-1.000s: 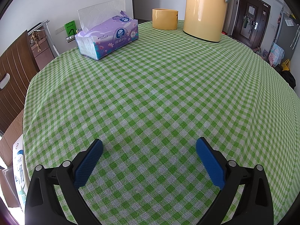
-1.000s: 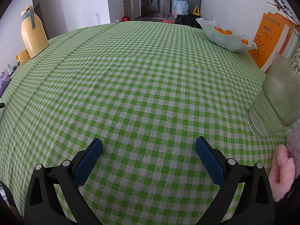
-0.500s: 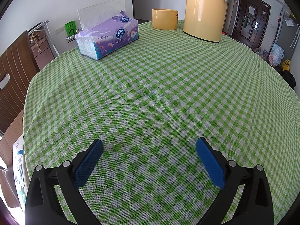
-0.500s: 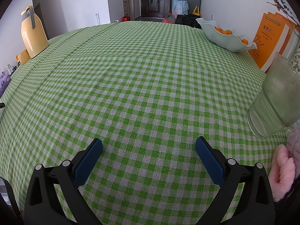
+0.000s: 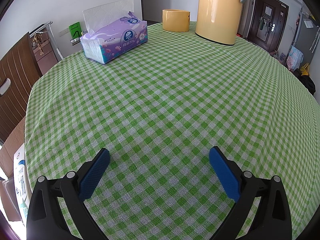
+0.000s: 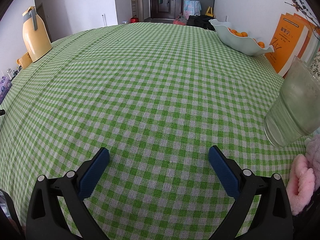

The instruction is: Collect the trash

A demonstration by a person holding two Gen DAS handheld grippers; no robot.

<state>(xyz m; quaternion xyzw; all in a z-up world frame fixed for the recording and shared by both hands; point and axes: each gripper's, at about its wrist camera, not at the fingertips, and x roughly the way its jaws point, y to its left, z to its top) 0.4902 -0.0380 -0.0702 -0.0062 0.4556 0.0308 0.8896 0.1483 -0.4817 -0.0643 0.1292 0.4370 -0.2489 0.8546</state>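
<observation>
both views are brightly and evenly lit by daylight. soft glare is seen on the yellow flask [image 5: 218, 10] at upper centre. strong fisheye bending and dark vignetting are seen at the corners. focus is sharp throughout; shadows are faint.

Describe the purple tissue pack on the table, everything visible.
The tissue pack is a soft purple plastic wrapper printed with flowers and a round blue logo, its near end clear over stacked white tissues. One white tissue stands upright from the top slot. It lies flat on the checked tablecloth near the far left edge, apart from the yellow cup.
</observation>
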